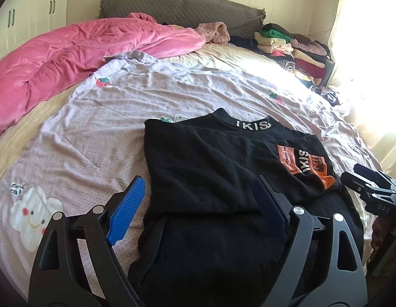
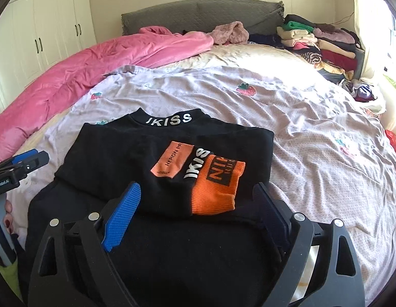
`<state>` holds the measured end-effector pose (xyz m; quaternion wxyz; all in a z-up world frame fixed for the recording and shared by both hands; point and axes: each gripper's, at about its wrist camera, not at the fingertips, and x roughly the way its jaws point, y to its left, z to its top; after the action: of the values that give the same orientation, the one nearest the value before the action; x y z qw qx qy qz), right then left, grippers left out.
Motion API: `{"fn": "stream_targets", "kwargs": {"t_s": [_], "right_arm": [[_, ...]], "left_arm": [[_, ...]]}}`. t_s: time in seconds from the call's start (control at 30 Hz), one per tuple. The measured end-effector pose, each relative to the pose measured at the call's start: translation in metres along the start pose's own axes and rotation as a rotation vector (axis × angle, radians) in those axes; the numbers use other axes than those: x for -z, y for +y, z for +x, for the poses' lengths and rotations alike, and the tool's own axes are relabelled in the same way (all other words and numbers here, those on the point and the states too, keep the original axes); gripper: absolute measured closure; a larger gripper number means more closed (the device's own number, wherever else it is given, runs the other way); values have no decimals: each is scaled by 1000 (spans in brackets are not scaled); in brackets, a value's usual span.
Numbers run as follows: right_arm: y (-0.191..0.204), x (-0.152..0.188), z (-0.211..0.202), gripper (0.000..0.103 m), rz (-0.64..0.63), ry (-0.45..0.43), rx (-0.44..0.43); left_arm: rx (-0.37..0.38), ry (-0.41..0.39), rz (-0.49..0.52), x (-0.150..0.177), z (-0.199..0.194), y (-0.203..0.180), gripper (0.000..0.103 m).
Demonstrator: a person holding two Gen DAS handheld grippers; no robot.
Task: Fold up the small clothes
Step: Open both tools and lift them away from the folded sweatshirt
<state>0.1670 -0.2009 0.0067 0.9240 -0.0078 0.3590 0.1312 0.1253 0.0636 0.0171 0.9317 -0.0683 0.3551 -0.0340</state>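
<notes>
A black sweatshirt (image 1: 210, 168) with "IKISS" on the collar lies on the bed, both sleeves folded across its chest. It also shows in the right wrist view (image 2: 116, 158). An orange cuff (image 2: 215, 192) and an orange patch (image 2: 172, 162) lie on top. My left gripper (image 1: 200, 199) is open and empty above the shirt's lower left part. My right gripper (image 2: 198, 204) is open and empty above the lower right part, near the orange cuff. The right gripper also shows at the right edge of the left wrist view (image 1: 371, 192).
The bed has a lilac sheet (image 1: 172, 89) with strawberry prints. A pink duvet (image 1: 70, 51) lies bunched at the far left. A pile of folded clothes (image 2: 318, 41) sits at the far right by the grey headboard (image 2: 198, 12). White wardrobes (image 2: 44, 33) stand on the left.
</notes>
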Motion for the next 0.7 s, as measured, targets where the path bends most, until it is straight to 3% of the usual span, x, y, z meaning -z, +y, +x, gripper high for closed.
{"fn": "stream_targets", "kwargs": {"t_s": [0.7], "right_arm": [[-25, 24, -58, 14, 24, -50, 51]], "left_arm": [[-82, 0, 30, 22, -45, 16, 22]]}}
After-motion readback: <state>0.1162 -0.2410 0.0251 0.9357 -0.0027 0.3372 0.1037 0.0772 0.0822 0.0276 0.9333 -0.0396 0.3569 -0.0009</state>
